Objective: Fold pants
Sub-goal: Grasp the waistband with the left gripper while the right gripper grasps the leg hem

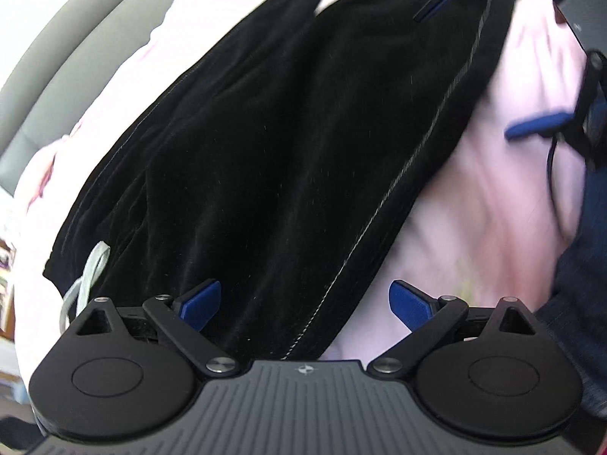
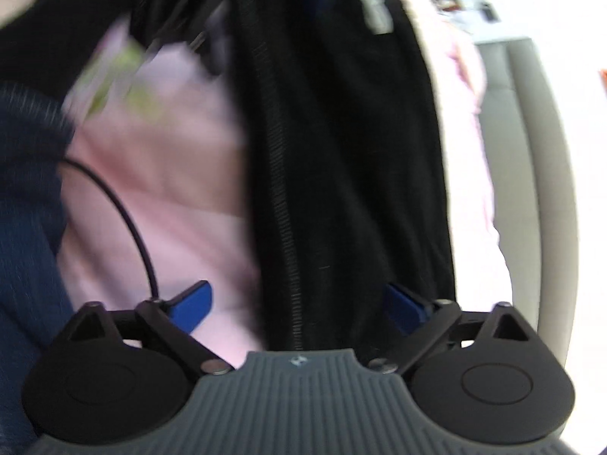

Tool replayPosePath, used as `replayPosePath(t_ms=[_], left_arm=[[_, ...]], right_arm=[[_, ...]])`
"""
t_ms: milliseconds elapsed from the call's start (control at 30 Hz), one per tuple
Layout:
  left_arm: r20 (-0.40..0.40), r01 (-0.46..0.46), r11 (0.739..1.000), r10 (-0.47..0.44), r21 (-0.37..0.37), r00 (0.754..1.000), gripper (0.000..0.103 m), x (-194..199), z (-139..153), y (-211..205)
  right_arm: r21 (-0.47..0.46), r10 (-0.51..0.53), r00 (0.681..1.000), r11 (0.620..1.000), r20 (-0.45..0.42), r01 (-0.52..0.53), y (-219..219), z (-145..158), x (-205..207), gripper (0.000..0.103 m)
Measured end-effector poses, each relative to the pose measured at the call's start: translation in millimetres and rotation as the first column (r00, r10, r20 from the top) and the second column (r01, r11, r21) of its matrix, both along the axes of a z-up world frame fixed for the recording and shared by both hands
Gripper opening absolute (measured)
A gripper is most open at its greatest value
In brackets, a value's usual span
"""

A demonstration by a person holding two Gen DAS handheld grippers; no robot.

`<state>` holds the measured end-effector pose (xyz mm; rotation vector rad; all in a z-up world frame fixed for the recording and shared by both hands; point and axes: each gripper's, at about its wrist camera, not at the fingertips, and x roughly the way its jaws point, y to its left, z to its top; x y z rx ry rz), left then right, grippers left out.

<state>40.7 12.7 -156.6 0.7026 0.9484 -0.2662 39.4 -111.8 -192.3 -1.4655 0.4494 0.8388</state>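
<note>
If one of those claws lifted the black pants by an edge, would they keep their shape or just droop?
Probably droop: the black pants lie in soft wrinkles on the pink sheet, so they look limp. Their velvety nap suggests decent grip, not slipperiness. The white drawstring would likely dangle loose.

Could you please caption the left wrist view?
Open left gripper above black pants on pink sheet.
</note>
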Motion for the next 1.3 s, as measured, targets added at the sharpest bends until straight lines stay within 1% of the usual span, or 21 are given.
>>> replayPosePath(t_ms=[100, 233, 300, 333, 367, 467, 533, 600, 700, 733, 767, 800, 833, 900, 933, 1000, 1100, 1133, 1200, 1267, 1300], left_arm=[[-0.001, 0.014, 0.999, -0.014, 0.051, 1.0, 0.103, -0.6, -12.2, 5.3], [0.0, 0.008, 0.993, -0.008, 0.118, 1.0, 0.103, 2.2, -26.3, 25.2], [0.013, 0.02, 0.986, -0.023, 0.167, 1.0, 0.103, 1.0, -32.4, 35.0], [0.021, 0.03, 0.983, -0.035, 0.18, 0.999, 0.103, 0.1, -33.3, 37.9], [0.026, 0.041, 0.982, -0.047, 0.184, 0.999, 0.103, -0.8, -32.7, 42.0], [0.026, 0.048, 0.983, -0.054, 0.179, 0.998, 0.103, 1.2, -28.7, 54.0], [0.021, 0.041, 0.982, -0.046, 0.185, 0.999, 0.103, 2.0, -24.2, 58.4], [0.002, 0.035, 0.985, -0.035, 0.168, 0.999, 0.103, 3.3, -22.0, 64.6], [-0.012, 0.057, 0.986, -0.056, 0.157, 0.998, 0.103, 5.2, -24.9, 68.5], [0.002, 0.083, 0.983, -0.084, 0.165, 0.996, 0.103, 4.9, -25.4, 70.5], [0.02, 0.112, 0.977, -0.118, 0.179, 0.993, 0.103, 5.8, -27.5, 72.8], [0.058, 0.144, 0.968, -0.159, 0.208, 0.986, 0.103, 1.1, -28.5, 73.1], [0.085, 0.16, 0.96, -0.183, 0.228, 0.979, 0.103, -7.0, -27.4, 69.6], [0.107, 0.178, 0.953, -0.209, 0.247, 0.972, 0.103, -13.0, -27.5, 70.0], [0.114, 0.175, 0.954, -0.207, 0.243, 0.972, 0.103, -15.0, -26.4, 70.9], [0.116, 0.177, 0.956, -0.208, 0.234, 0.971, 0.103, -16.2, -24.8, 76.0], [0.107, 0.147, 0.965, -0.173, 0.215, 0.979, 0.103, -10.8, -18.8, 88.7], [0.105, 0.129, 0.97, -0.153, 0.205, 0.983, 0.099, -6.4, -16.4, 94.0], [0.105, 0.114, 0.974, -0.137, 0.197, 0.985, 0.078, -4.4, -6.9, 94.8], [0.1, 0.101, 0.973, -0.124, 0.208, 0.987, 0.072, -3.6, -4.7, 101.3], [0.086, 0.095, 0.974, -0.114, 0.204, 0.99, 0.071, -3.0, -3.3, 106.6]], right_arm=[[-0.04, 0.034, 0.999, 0.999, 0.031, -0.033, -4.6, -17.9, 8.4, 0.087], [-0.012, 0.028, 0.999, 1.0, 0.035, -0.028, -14.2, -24.2, 20.5, 0.086], [-0.011, 0.024, 0.998, 1.0, 0.049, -0.024, -21.7, -22.5, 29.1, 0.081], [-0.022, 0.024, 0.998, 1.0, 0.065, -0.023, -26.1, -23.7, 31.9, 0.075], [-0.033, 0.025, 0.996, 0.999, 0.083, -0.022, -31.3, -27.0, 29.6, 0.072], [-0.082, 0.017, 0.991, 0.997, 0.131, -0.006, -50.0, -32.0, 47.5, 0.067], [-0.1, 0.002, 0.989, 0.995, 0.146, 0.013, -64.3, -29.6, 63.6, 0.067], [-0.108, -0.028, 0.987, 0.993, 0.16, 0.046, -77.7, -25.4, 79.6, 0.066], [-0.119, -0.054, 0.984, 0.99, 0.168, 0.074, -97.1, -21.0, 99.1, 0.065], [-0.125, -0.059, 0.983, 0.989, 0.173, 0.081, -103.1, -20.7, 104.7, 0.063], [-0.13, -0.059, 0.982, 0.988, 0.178, 0.083, -108.5, -20.4, 108.2, 0.058], [-0.136, -0.062, 0.981, 0.987, 0.182, 0.087, -113.9, -20.6, 111.4, 0.054], [-0.139, -0.063, 0.981, 0.986, 0.185, 0.089, -122.0, -20.9, 116.0, 0.046], [-0.124, -0.065, 0.982, 0.988, 0.178, 0.088, -134.3, -20.5, 121.8, 0.037], [-0.108, -0.077, 0.985, 0.99, 0.157, 0.095, -139.2, -19.4, 124.2, 0.033], [-0.071, -0.098, 0.986, 0.992, 0.137, 0.108, -149.2, -17.8, 126.7, 0.033], [-0.049, -0.111, 0.983, 0.992, 0.147, 0.12, -154.2, -17.5, 131.3, 0.033], [-0.045, -0.114, 0.981, 0.991, 0.154, 0.122, -158.1, -16.8, 133.9, 0.033], [-0.039, -0.134, 0.977, 0.989, 0.165, 0.142, -163.7, -17.8, 138.6, 0.033], [-0.041, -0.165, 0.97, 0.984, 0.178, 0.174, -173.7, -18.5, 145.0, 0.033], [-0.038, -0.187, 0.966, 0.98, 0.179, 0.196, -180.6, -18.0, 147.4, 0.033]])
